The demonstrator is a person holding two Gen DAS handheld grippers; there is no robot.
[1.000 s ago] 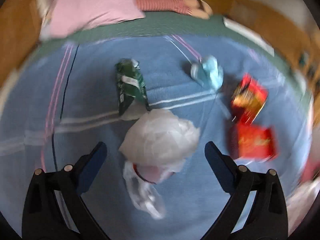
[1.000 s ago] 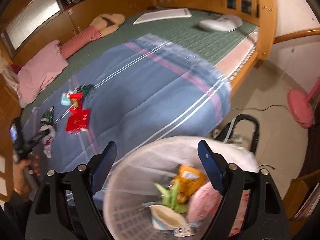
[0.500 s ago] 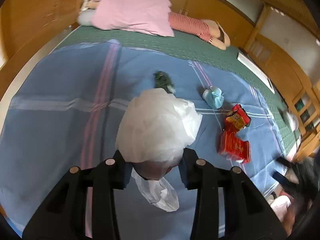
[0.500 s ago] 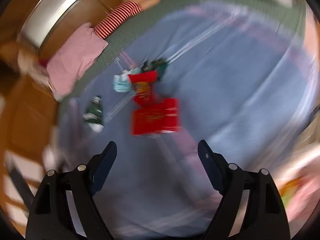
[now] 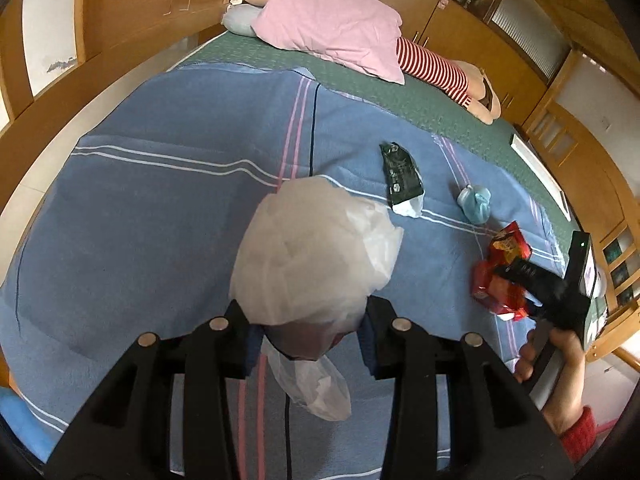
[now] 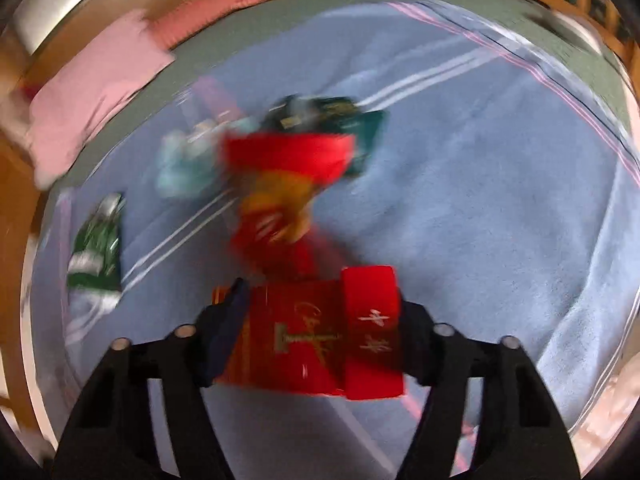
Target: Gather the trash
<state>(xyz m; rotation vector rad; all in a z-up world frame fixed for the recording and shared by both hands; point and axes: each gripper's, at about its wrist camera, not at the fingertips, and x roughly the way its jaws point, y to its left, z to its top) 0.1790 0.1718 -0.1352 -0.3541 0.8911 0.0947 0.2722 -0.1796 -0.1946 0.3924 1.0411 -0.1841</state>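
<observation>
The left hand-held gripper [image 5: 310, 338] was clenched on a crumpled white plastic bag [image 5: 316, 256], lifted over the blue striped blanket [image 5: 160, 220] on the bed. The right hand-held gripper [image 6: 320, 334] was closing around a flat red carton [image 6: 296, 340] lying on the blanket, near a red snack packet [image 6: 280, 184].

Gold script and white Chinese-style characters on the red box [image 6: 320, 344] near the right wrist camera, too blurred to read. Print on the other wrappers illegible.

Wooden cabinets [image 5: 132, 4] surround a bed [image 5: 400, 92]; daylight, seemingly.
</observation>
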